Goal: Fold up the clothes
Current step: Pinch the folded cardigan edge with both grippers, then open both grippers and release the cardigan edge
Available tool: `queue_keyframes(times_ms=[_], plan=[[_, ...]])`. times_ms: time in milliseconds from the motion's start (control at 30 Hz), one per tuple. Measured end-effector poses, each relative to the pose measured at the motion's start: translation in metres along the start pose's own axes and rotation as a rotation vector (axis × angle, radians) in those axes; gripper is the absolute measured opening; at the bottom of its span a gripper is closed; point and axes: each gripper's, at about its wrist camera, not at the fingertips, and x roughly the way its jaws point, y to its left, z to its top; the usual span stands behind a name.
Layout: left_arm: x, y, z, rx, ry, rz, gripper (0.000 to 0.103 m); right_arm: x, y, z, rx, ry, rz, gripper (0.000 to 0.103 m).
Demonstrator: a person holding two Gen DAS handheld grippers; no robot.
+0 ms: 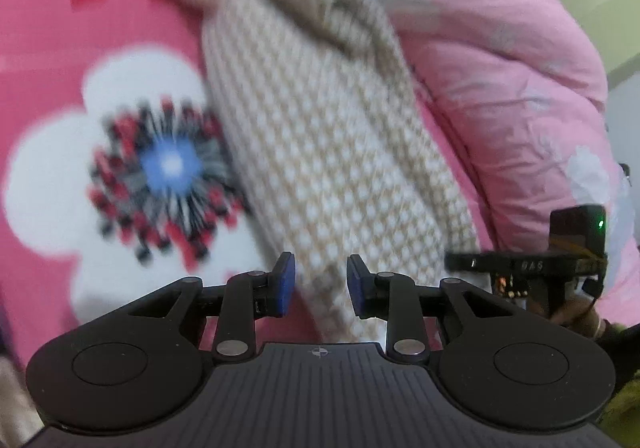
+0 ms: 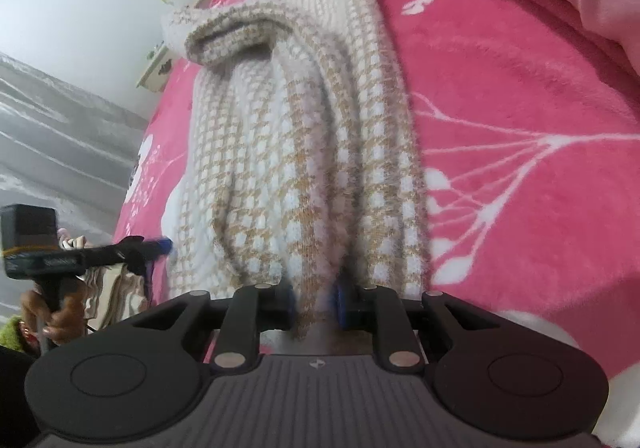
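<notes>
On the pink floral blanket [image 2: 520, 95]: one beige-and-white knitted sweater [image 2: 304, 135], lying in long folds. Right gripper [image 2: 316, 304]: jaws clamped on the sweater's near edge. Left gripper [image 1: 321, 284]: jaws parted, blue pads clear of the knit, nothing held. Pale pink quilt [image 1: 520, 87] lay beside.

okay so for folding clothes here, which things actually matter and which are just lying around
Part of the job:
- knit sweater
- right gripper, shut on the sweater's edge
- left gripper, open, nothing between its pads

Just there:
- pink flowered blanket under the sweater
- pale pink quilt bunched beside it
</notes>
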Motion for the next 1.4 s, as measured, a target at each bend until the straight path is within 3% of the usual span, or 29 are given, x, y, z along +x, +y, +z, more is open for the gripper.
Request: queue_keyframes(times_ms=[100, 233, 367, 467, 500, 533, 767, 1067, 1233, 1400], plan=[[-0.002, -0.018, 0.01, 0.059, -0.051, -0.028, 0.028, -0.004, 0.005, 0.0, -0.056, -0.025, -0.025, 0.021], [0.028, -0.043, 0.012, 0.147, -0.037, -0.099, 0.028, -0.003, 0.0, 0.0, -0.048, -0.037, -0.027, 0.021], [0.079, -0.053, 0.013, 0.184, 0.024, -0.035, 0.029, -0.012, -0.007, -0.001, -0.033, -0.059, -0.034, 0.024], [0.087, -0.043, 0.014, 0.129, 0.022, -0.05, 0.029, -0.024, -0.005, 0.0, -0.085, -0.1, -0.082, 0.036], [0.086, -0.037, 0.014, 0.104, 0.023, -0.059, 0.029, -0.027, -0.004, 0.0, -0.102, -0.115, -0.106, 0.047], [0.086, -0.033, 0.014, 0.082, 0.022, -0.068, 0.029, -0.029, -0.002, 0.0, -0.12, -0.126, -0.127, 0.051], [0.092, -0.032, 0.01, 0.073, 0.016, -0.049, 0.029, -0.033, 0.005, -0.002, -0.189, -0.15, -0.181, 0.051], [0.081, -0.025, -0.004, 0.076, 0.022, -0.048, 0.029, -0.062, -0.01, -0.003, -0.128, -0.188, -0.136, 0.053], [0.077, -0.016, -0.006, 0.064, 0.017, -0.052, 0.029, -0.087, 0.006, 0.005, -0.219, -0.29, -0.155, 0.053], [0.072, -0.006, -0.005, 0.064, 0.017, -0.062, 0.029, -0.074, 0.056, 0.023, -0.43, -0.328, -0.08, 0.053]])
